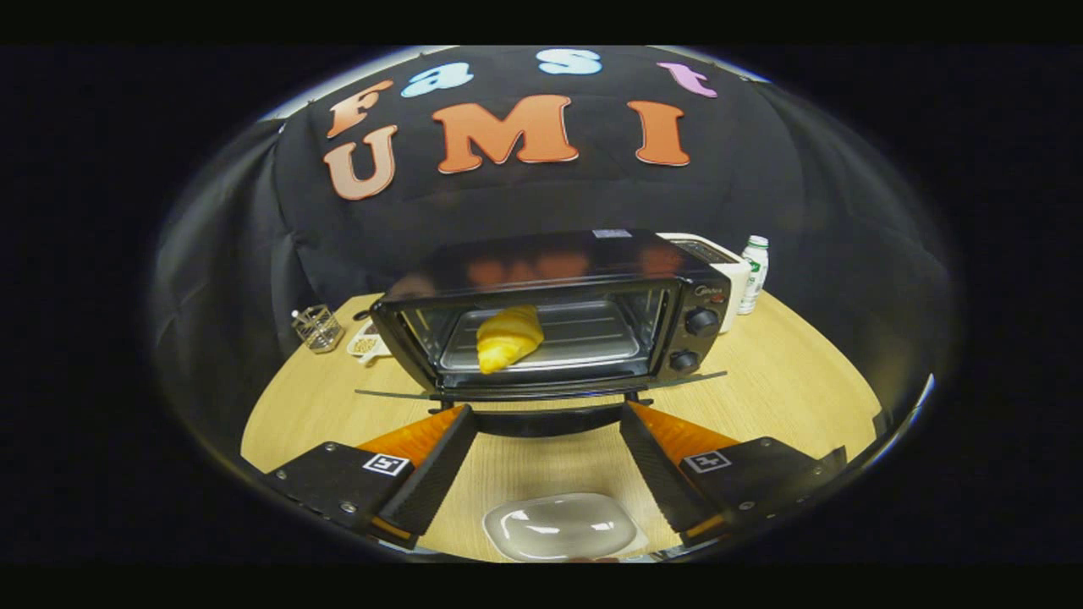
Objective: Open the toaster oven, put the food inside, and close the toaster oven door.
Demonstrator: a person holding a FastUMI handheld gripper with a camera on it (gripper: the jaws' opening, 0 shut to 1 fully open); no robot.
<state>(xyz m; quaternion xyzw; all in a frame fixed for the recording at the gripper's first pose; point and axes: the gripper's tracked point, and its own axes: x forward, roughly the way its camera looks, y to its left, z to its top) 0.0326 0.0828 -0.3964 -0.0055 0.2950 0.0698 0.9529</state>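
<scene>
A black toaster oven stands on the round wooden table just beyond my fingers. Its glass door hangs folded down flat toward me, the handle at its front edge. A yellow croissant lies on the metal tray inside the oven, left of centre. My gripper is open, its fingertips close to the lowered door's front edge, one on each side of the handle. Nothing is between the fingers.
A clear empty plastic dish lies on the table below the fingers. Left of the oven sit a small wire holder and a patterned white item. Behind the oven's right side stand a white appliance and a small bottle.
</scene>
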